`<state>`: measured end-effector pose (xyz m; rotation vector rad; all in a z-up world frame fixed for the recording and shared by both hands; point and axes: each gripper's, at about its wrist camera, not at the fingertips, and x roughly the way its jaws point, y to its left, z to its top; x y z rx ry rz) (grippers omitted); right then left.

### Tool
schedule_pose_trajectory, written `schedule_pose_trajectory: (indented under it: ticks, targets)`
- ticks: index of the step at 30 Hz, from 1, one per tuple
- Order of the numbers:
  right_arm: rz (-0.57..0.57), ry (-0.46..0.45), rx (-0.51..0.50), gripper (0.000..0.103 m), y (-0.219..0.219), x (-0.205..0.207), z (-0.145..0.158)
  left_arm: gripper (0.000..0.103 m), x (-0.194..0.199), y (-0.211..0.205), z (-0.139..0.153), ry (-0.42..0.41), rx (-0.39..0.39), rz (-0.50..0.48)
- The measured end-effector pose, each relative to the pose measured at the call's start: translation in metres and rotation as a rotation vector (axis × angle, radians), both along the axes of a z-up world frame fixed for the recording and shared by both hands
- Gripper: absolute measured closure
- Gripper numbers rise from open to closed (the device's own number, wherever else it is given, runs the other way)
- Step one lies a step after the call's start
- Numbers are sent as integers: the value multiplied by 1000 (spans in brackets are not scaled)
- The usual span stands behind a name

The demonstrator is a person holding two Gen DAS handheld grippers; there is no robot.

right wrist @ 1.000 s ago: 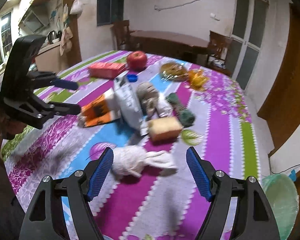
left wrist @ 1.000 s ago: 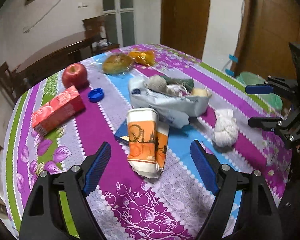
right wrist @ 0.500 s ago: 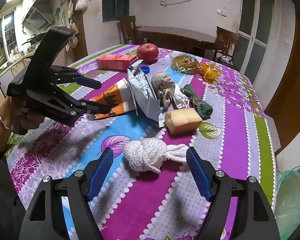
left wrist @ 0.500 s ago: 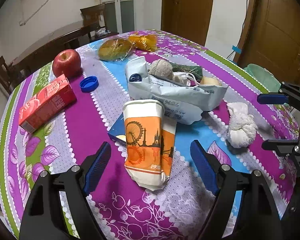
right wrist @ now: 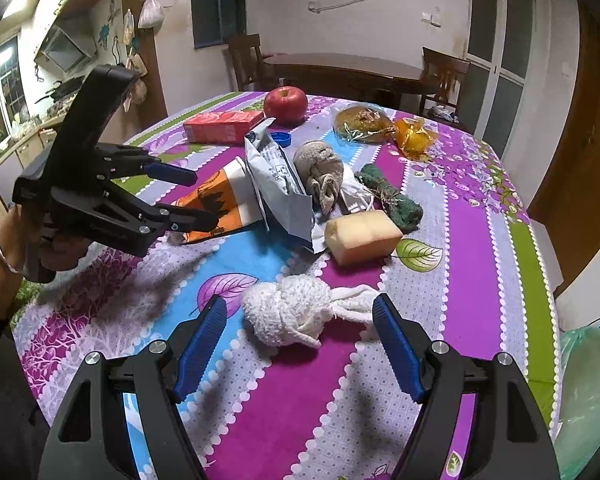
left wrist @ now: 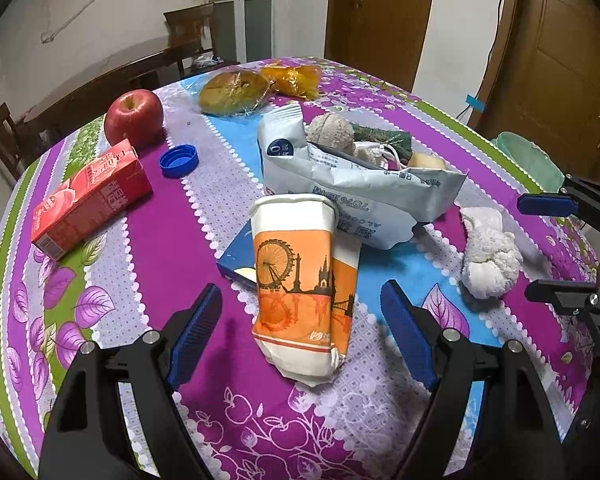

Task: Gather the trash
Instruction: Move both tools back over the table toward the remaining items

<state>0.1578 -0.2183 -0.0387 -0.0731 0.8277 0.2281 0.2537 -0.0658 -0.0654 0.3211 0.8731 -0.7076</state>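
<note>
left gripper (left wrist: pixel 300 328) hangs wide open and empty around the flattened orange paper cup (left wrist: pixel 304 280) at 12 o'clock — it could slide on the tablecloth (left wrist: pixel 172 248). right gripper (right wrist: pixel 296 336), wide and empty too, frames the white crocheted ball (right wrist: pixel 284 312) — soft yarn may snag.

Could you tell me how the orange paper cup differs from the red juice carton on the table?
The orange paper cup is crushed flat with a skyline print; the red juice carton keeps its boxy shape. The cup lies between the left gripper's open jaws; the carton lies off to the side by the apple. Both lie on their sides.
</note>
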Motion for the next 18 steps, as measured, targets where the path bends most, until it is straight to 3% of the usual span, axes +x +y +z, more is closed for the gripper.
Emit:
schedule_pose_trajectory:
  ticks: [13, 15, 18]
  targets:
    - [20, 19, 14, 27, 3, 4, -4, 25, 6, -4, -10, 24, 14, 4]
    - [23, 25, 10, 27, 5, 8, -7, 32, 7, -5, -12, 26, 16, 7]
    - [33, 51, 9, 48, 8, 13, -14, 47, 8, -8, -16, 19, 31, 17]
